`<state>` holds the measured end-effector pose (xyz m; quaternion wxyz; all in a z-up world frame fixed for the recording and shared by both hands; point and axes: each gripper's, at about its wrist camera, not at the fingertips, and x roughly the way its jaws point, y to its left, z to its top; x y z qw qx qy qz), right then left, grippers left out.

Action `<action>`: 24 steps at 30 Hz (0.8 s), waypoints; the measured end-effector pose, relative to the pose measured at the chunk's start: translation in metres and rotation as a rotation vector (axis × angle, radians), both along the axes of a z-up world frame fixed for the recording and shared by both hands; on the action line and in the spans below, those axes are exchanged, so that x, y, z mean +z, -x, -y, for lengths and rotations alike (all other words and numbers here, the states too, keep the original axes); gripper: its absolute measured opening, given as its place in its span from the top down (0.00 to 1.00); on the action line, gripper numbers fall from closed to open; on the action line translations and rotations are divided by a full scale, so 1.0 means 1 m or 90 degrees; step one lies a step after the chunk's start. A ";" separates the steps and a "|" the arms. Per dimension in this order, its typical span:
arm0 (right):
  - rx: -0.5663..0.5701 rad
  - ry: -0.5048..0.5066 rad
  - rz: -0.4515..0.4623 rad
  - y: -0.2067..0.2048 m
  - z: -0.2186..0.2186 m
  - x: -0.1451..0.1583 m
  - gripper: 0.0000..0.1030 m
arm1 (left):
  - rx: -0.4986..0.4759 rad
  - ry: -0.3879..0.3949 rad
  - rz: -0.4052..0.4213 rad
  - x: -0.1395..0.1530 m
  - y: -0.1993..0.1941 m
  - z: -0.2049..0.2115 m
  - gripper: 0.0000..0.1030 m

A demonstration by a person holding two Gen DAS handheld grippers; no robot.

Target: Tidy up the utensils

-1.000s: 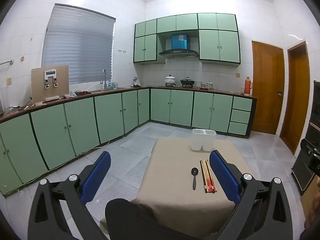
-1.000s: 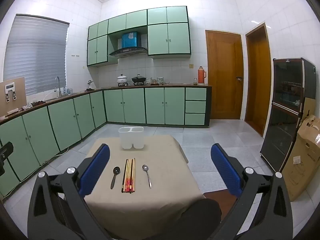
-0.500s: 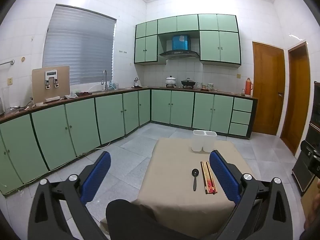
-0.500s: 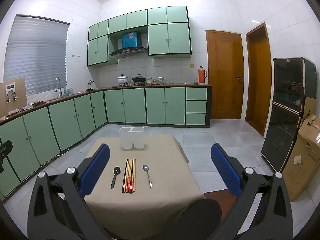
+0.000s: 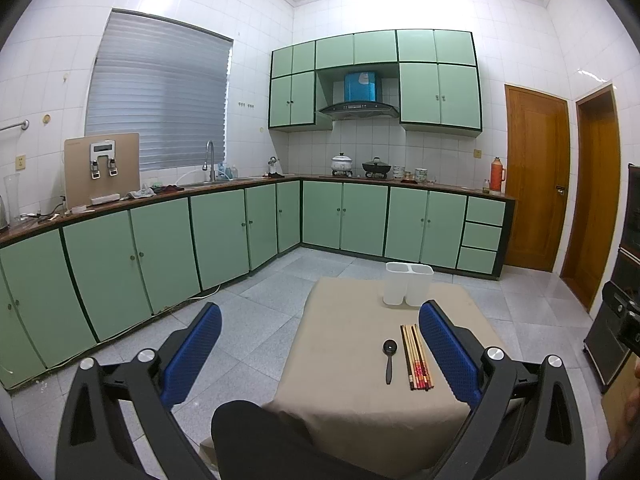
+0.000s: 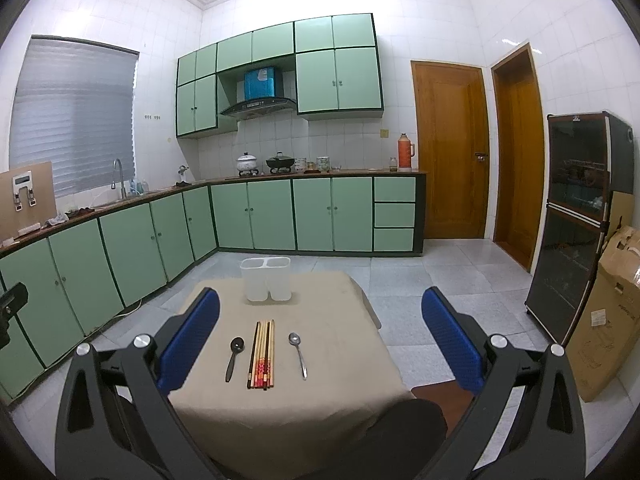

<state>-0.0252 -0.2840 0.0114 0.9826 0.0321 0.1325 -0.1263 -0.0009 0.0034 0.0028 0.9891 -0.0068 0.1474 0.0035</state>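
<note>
Green-fronted kitchen cabinets [image 6: 132, 248] line the far walls behind a small worktop [image 6: 320, 400] draped in a beige cloth, and both pairs of tongs hang above its near edge, empty and spread wide.

Going from left to right in the right wrist view: the left tongs [image 5: 320, 354] show only as a dark corner at the far left edge, while in their own view their blue pads [image 5: 192, 354] stand well apart, with the left pad over bare floor and the right pad over the worktop. Ahead of the right tongs [image 6: 320, 342], just inside their left pad, a black spoon [image 6: 234, 357] lies flat with its bowl pointing away. Right beside it, not touching, a bundle of chopsticks [image 6: 263, 354] lies packed side by side, the red-patterned ends nearest the tongs. Just to the right of the bundle a metal spoon [image 6: 298, 354] lies alone, bowl also pointing away. All three sit between the pads of the right tongs, closer to the left one. Beyond them, at the far edge of the worktop, a white two-compartment utensil holder [image 6: 266, 280] stands upright, and both compartments look empty. Farther right, past the right pad, are two wooden doors [image 6: 450, 152], a dark glass-fronted cabinet [image 6: 576, 216] and a cardboard box [image 6: 608, 312] on the floor.
</note>
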 end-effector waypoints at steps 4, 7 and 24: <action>-0.001 -0.001 0.001 0.000 0.001 0.002 0.05 | -0.001 0.000 -0.001 0.000 -0.002 0.000 0.06; 0.000 0.000 0.001 0.001 0.001 0.002 0.05 | 0.000 0.000 0.001 0.000 0.000 0.001 0.06; 0.000 -0.001 0.002 0.002 0.001 0.003 0.05 | 0.000 0.000 0.001 0.001 0.000 0.002 0.06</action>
